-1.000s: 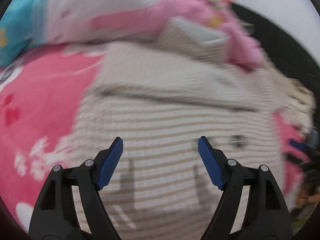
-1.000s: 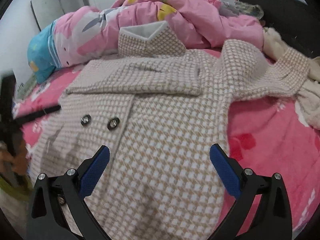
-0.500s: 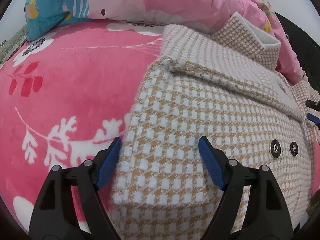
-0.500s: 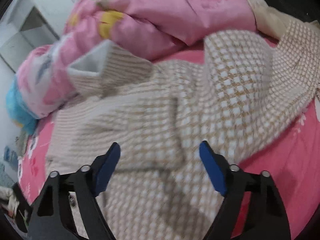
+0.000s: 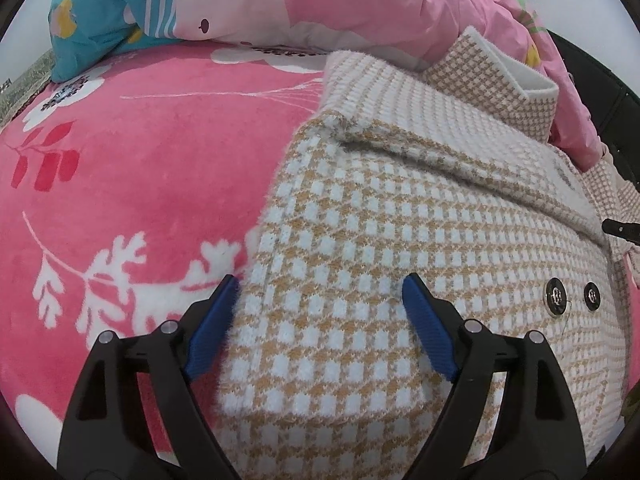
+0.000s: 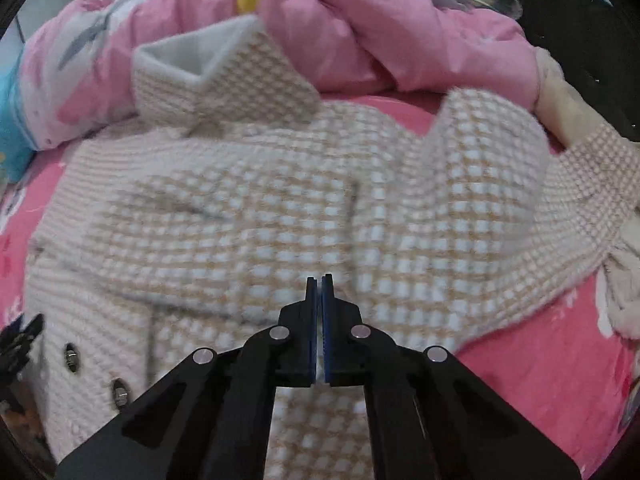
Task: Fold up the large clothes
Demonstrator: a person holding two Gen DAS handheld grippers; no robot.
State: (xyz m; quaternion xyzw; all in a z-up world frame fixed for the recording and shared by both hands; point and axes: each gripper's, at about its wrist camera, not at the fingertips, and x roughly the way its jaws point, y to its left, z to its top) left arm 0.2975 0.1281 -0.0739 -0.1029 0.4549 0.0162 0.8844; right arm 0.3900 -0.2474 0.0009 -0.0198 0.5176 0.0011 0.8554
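Note:
A beige-and-white houndstooth coat (image 5: 400,208) lies flat on a pink floral blanket (image 5: 140,160), collar (image 5: 500,68) turned up at the far end. My left gripper (image 5: 319,280) hovers low over the coat's left side edge. Its jaws are opening; the edge lies between them and the pads do not press on it. Two dark buttons (image 5: 556,300) sit to its right. In the right wrist view my right gripper (image 6: 319,280) is shut with nothing in it, above the coat's chest (image 6: 280,208). One sleeve lies folded across the chest and the other sleeve (image 6: 580,184) stretches out to the right.
A bunched pink quilt (image 6: 380,20) and a blue-and-white pillow (image 5: 100,12) lie beyond the collar. A cream garment (image 6: 560,92) rests at the far right of the bed. Bare pink blanket (image 6: 540,360) shows right of the coat.
The right gripper's jaws closed from wide open to shut while it moved up the coat toward the chest. The left gripper shifted to the coat's left edge and settled there.

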